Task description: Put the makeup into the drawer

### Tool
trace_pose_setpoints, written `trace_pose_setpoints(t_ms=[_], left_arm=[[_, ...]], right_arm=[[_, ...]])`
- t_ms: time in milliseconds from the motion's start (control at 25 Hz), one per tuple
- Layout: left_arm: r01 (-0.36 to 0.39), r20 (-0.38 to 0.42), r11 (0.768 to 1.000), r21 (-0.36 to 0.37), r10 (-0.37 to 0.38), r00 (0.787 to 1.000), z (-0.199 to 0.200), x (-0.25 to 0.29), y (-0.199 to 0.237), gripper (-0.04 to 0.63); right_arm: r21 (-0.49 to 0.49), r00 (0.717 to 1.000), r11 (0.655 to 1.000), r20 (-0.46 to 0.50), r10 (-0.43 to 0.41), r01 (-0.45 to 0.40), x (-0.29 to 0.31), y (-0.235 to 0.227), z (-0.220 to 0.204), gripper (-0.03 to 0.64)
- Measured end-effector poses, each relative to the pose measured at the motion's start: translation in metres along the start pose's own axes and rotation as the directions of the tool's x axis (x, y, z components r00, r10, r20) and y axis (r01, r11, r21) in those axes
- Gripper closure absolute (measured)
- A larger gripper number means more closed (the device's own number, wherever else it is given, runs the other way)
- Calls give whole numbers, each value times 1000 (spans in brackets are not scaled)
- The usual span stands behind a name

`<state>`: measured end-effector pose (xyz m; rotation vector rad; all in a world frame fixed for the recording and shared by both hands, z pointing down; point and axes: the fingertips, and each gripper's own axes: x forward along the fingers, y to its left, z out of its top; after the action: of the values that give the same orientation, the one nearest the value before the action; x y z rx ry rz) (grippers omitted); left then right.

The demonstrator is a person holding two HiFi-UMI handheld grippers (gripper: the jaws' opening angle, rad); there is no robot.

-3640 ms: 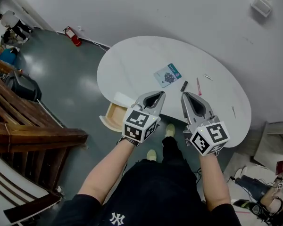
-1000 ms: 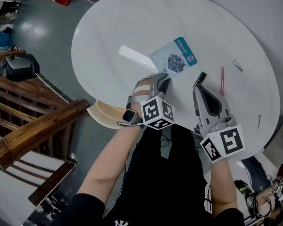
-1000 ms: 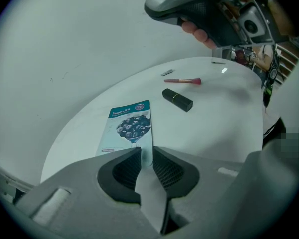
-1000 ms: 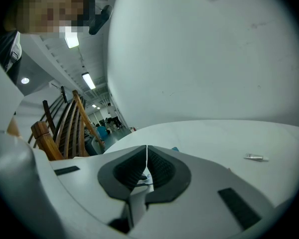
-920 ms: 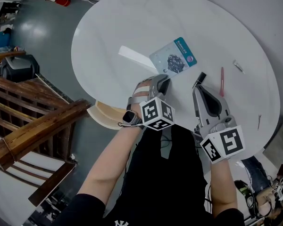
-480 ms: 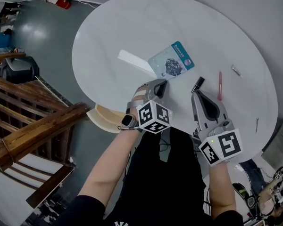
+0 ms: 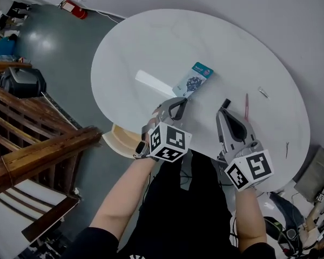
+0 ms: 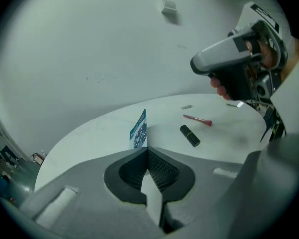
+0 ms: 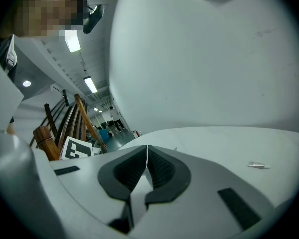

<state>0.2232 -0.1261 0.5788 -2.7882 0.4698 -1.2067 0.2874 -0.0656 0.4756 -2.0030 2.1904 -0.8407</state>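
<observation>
A teal makeup sachet [image 7: 193,81] hangs tilted above the white round table [image 7: 151,36], pinched by its near corner in my left gripper [image 7: 182,100]. In the left gripper view the sachet [image 8: 138,129] stands on edge at the shut jaw tips [image 8: 146,148]. My right gripper [image 7: 222,111] hovers shut and empty beside a black lipstick tube [image 7: 225,103], with a pink brush [image 7: 246,104] just past it. The same tube [image 8: 190,135] and brush [image 8: 198,119] lie on the table in the left gripper view. A wooden drawer [image 7: 121,139] stands open under the table's near edge, left of my left wrist.
Small silver items [image 7: 263,93] [image 7: 286,149] lie toward the table's right side; one of them [image 9: 257,166] shows in the right gripper view. Wooden stair rails [image 7: 38,150] run along the left. A black bag [image 7: 22,82] and a red extinguisher [image 7: 73,7] sit on the floor.
My left gripper closed on the sachet's corner and rose, lifting the sachet off the table and tilting it on edge. The right gripper rose a little, still shut.
</observation>
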Motion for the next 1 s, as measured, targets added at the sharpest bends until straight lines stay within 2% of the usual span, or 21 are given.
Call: trace_pose_setpoints(t_ms=[160,400,680,1000], left_arm=[[-3,31,998,-57,5,999,18,-19,17,586],[12,77,988,-156,0,997,22,-53,28,586],[-6,120,981,-195,30,992,25,-104,37,586],[-70,156,969,-237,109,982,18,-169,59,586]], right_arm=[[-18,1000,1000,11,10,-10,4,10,21,600],[-43,999,999,20,27,-26,4,32,31,600],[-87,997,994,30,70,-67,4,69,44,600],[-129,991,983,19,133,-129,14,120,53,600]])
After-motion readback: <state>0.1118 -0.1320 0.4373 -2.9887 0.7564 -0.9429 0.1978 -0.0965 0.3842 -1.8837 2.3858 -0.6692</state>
